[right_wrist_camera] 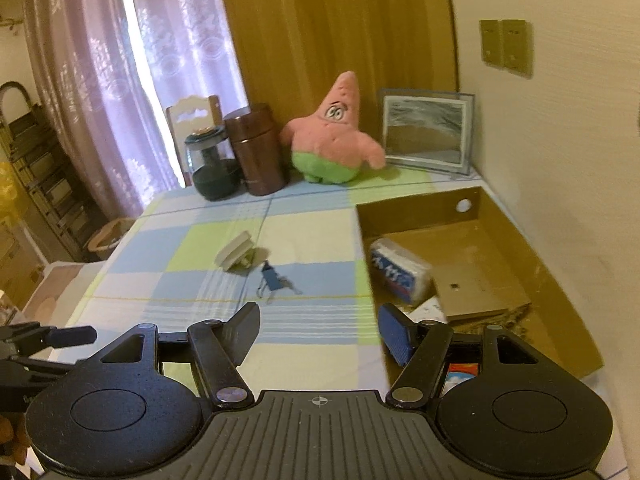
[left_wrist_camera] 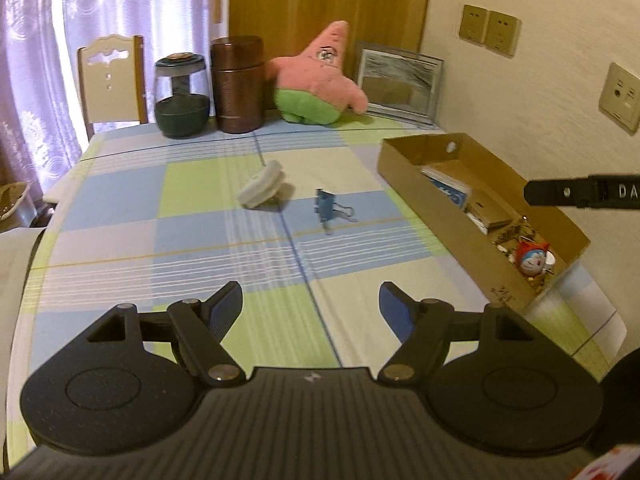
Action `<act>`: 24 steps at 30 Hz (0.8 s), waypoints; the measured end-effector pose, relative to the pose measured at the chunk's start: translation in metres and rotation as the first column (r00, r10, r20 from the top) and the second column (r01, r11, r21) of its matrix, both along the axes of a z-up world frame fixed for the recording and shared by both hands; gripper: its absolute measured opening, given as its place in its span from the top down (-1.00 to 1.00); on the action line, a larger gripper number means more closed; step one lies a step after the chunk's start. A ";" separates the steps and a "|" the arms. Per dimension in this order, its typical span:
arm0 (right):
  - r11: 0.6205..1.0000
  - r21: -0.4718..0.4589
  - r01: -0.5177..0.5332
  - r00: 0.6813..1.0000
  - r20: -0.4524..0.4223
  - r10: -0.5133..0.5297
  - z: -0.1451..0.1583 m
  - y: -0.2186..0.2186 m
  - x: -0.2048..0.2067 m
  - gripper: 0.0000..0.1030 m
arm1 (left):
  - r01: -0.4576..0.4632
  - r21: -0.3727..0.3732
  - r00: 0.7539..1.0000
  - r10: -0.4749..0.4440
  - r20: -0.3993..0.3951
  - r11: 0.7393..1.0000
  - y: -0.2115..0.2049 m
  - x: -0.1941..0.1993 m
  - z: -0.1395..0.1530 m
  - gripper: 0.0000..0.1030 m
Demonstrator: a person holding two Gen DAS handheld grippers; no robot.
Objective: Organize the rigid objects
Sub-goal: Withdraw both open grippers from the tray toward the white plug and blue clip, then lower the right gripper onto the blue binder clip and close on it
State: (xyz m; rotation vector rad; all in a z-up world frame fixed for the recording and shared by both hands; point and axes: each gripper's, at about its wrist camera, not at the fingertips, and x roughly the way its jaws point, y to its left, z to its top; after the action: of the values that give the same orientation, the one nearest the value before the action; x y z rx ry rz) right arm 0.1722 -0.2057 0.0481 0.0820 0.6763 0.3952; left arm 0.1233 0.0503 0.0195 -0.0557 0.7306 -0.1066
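Both grippers empty, jaws apart w/ nothing between them: left gripper point(left_wrist_camera: 311, 304) hangs over the checked tablecloth point(left_wrist_camera: 120, 248), right gripper point(right_wrist_camera: 319, 330) sits near the front-left corner of the cardboard box point(right_wrist_camera: 568, 312).

Still loose on the cloth, mid-table: a white plastic piece point(left_wrist_camera: 262, 190) lying tilted, and just beside it a blue binder clip point(left_wrist_camera: 326, 210) w/ its wire handles sticking out. Box is at the table's right edge, already holding a blue-and-white packet point(right_wrist_camera: 400, 270), flat cardboard bits and a small red-and-blue cat figure point(left_wrist_camera: 532, 262). So prob. two items left to go in.

Risks, as I read it:
- clip is small and stands on edge; a grab from a slant could catch only a wire handle, and it swings or flips out.
- white piece and clip sit close, so reaching for one may knock the other (cloth could also bunch under a dragging finger).
- both grippers aim at the same patch; they could bump if they go in together.
- box overhangs nothing I can confirm, but a shove on its low wall might slide it.
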 end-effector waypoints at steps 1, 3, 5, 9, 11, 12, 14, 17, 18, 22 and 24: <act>1.000 -0.002 -0.006 1.000 -0.001 0.006 -0.002 0.003 0.001 -0.22 | -0.006 0.000 1.000 0.006 0.000 1.000 0.003 0.000 0.000 -0.39; 1.000 -0.005 -0.017 1.000 -0.002 0.017 -0.005 0.011 0.002 -0.22 | -0.017 0.000 1.000 0.017 0.000 1.000 0.010 0.000 0.000 -0.39; 1.000 -0.005 -0.028 1.000 -0.005 0.028 -0.008 0.017 0.003 -0.22 | -0.028 0.001 1.000 0.028 -0.001 1.000 0.015 0.000 -0.001 -0.40; 0.999 -0.004 -0.048 0.999 -0.009 0.048 -0.013 0.029 0.007 -0.22 | -0.049 -0.003 0.999 0.049 -0.003 0.999 0.026 0.002 -0.004 -0.40; 0.998 -0.005 -0.058 0.998 -0.009 0.058 -0.017 0.035 0.009 -0.22 | -0.058 -0.001 0.998 0.058 -0.007 0.998 0.031 0.004 -0.006 -0.40; 0.998 -0.004 -0.061 0.998 -0.010 0.061 -0.018 0.038 0.010 -0.22 | -0.063 -0.002 0.998 0.063 -0.008 0.998 0.033 0.005 -0.006 -0.40; 0.998 0.000 -0.066 0.998 -0.012 0.066 -0.021 0.043 0.013 -0.22 | -0.070 -0.001 0.998 0.070 -0.007 0.998 0.037 0.006 -0.007 -0.40; 0.997 0.006 -0.073 0.997 -0.010 0.073 -0.024 0.050 0.017 -0.22 | -0.081 -0.002 0.997 0.081 -0.006 0.997 0.045 0.009 -0.008 -0.40; 0.997 0.006 -0.077 0.997 -0.009 0.077 -0.025 0.052 0.018 -0.22 | -0.087 -0.002 0.996 0.087 -0.004 0.996 0.048 0.011 -0.009 -0.40; 0.995 -0.003 -0.099 0.995 -0.001 0.099 -0.031 0.063 0.025 -0.22 | -0.099 0.002 0.995 0.099 0.003 0.995 0.057 0.018 -0.009 -0.40; 0.994 -0.004 -0.108 0.994 0.004 0.108 -0.035 0.067 0.030 -0.22 | -0.108 0.003 0.994 0.108 0.006 0.994 0.061 0.024 -0.010 -0.40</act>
State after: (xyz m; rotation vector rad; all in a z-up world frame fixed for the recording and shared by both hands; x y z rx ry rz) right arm 0.2024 -0.1386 0.0132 0.0408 0.6791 0.4978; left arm 0.1471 0.1116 0.0095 -0.0915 0.7204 -0.0022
